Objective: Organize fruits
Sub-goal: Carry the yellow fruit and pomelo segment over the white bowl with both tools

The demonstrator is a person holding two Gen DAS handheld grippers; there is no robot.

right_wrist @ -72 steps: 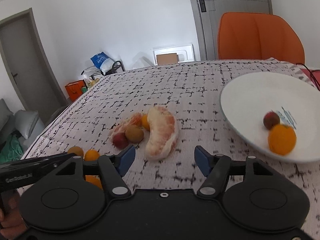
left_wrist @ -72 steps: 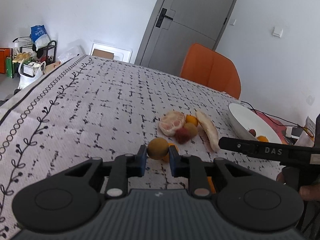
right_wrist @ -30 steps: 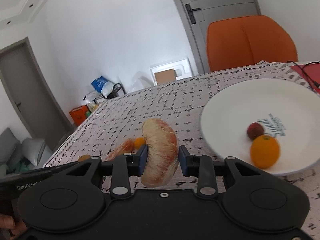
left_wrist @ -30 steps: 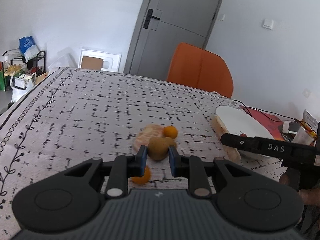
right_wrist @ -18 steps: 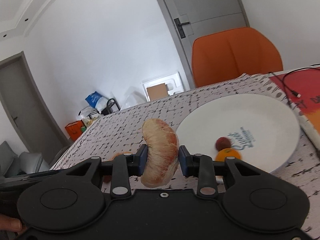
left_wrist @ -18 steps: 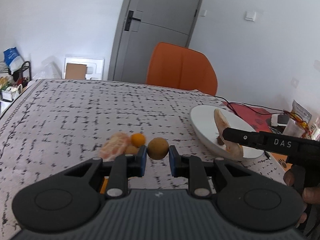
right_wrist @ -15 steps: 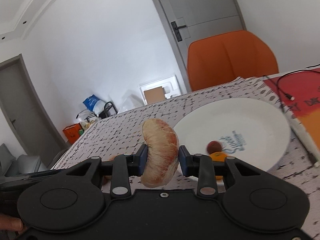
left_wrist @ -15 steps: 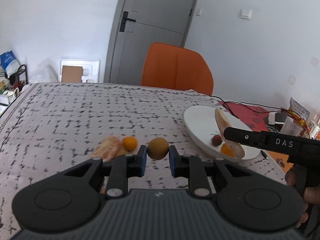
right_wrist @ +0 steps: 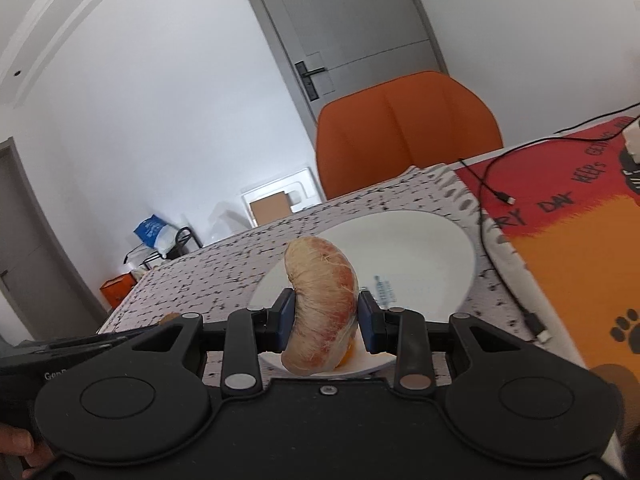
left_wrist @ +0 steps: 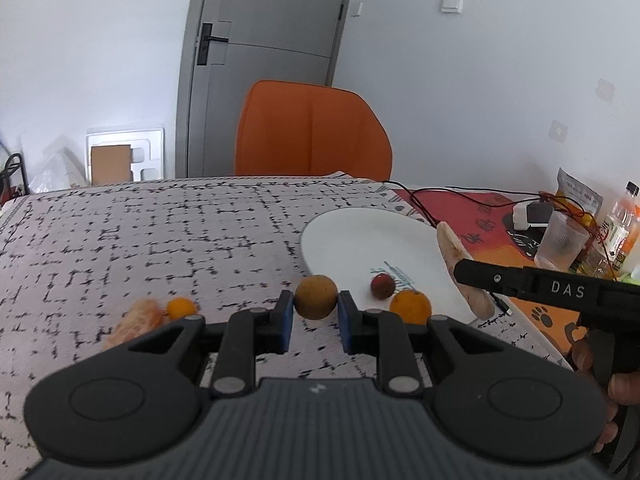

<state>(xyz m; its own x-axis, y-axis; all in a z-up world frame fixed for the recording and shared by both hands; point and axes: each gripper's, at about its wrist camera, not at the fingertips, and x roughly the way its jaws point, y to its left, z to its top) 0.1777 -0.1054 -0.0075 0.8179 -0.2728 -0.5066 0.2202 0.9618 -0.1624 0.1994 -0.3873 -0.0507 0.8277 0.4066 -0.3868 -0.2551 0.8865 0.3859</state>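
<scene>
My left gripper is shut on a small round brown fruit, held in the air just short of the white plate. An orange and a small red fruit lie on the plate's near side. My right gripper is shut on a peeled pomelo segment, hanging over the near part of the white plate. The pomelo segment shows in the left wrist view above the plate's right side. A small orange and another pomelo piece lie on the patterned tablecloth.
An orange chair stands behind the table's far edge. A red and orange mat with a black cable lies right of the plate. A cup, bottles and packets crowd the far right. A hand grips the right gripper's handle.
Both grippers have carried their fruits to the right, toward the plate. The pomelo segment now hangs over the plate; the brown fruit has come up to its near rim.
</scene>
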